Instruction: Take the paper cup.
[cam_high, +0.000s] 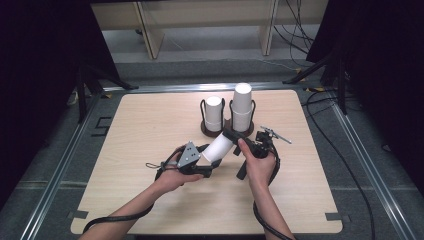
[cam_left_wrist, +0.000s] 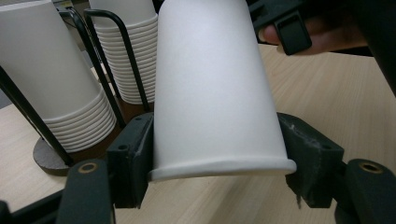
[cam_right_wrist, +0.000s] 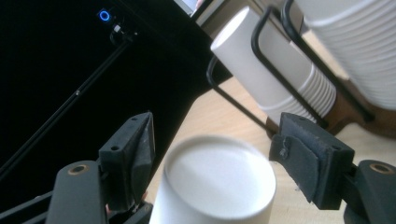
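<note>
Two stacks of white paper cups stand in a dark wire holder (cam_high: 205, 131) at the upper middle of the high view, on a light wooden table (cam_high: 150, 190) that spans the centre of that frame. The right stack (cam_high: 242, 106) rises taller than the left stack (cam_high: 214, 113), and both sit inside black wire loops on a brown base. Below and between them, at the centre of the frame, a single paper cup (cam_high: 220, 146) lies tilted in the air, its rim toward the lower left and its closed bottom toward the upper right.

The left gripper (cam_high: 204, 161) is clenched on that cup near its rim: in the left gripper view the cup (cam_left_wrist: 212, 88) takes up the middle, with both black jaws pressed against its sides just above the rolled rim, and the two stacks showing at the upper left.

The right gripper (cam_high: 235, 139) sits at the cup's bottom end. In the right gripper view the cup's bottom (cam_right_wrist: 217, 179) lies low in the centre between the jaws, with a visible gap on each side, so this gripper is released. The person's left hand (cam_high: 172, 177) and right hand (cam_high: 260, 165) come in from the bottom edge of the high view.
</note>
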